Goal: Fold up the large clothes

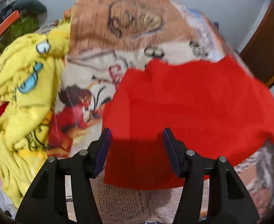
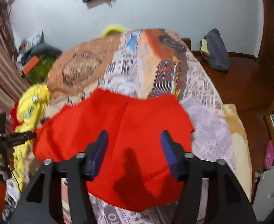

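A large red garment [image 1: 189, 108] lies spread flat on the printed blanket [image 1: 118, 26] of a bed; it also shows in the right wrist view [image 2: 118, 130]. My left gripper [image 1: 137, 140] is open and empty, hovering over the garment's near edge. My right gripper [image 2: 134, 143] is open and empty above the garment's near part. The left gripper [image 2: 27, 135] also shows at the left edge of the right wrist view, held by a hand beside the garment's left side.
A crumpled yellow garment [image 1: 24, 93] with cartoon print lies left of the red one; it also shows in the right wrist view [image 2: 32, 108]. Cluttered items [image 1: 15, 18] sit beyond the bed's far left. A dark bag [image 2: 215, 50] lies on the wooden floor [image 2: 249, 78] at right.
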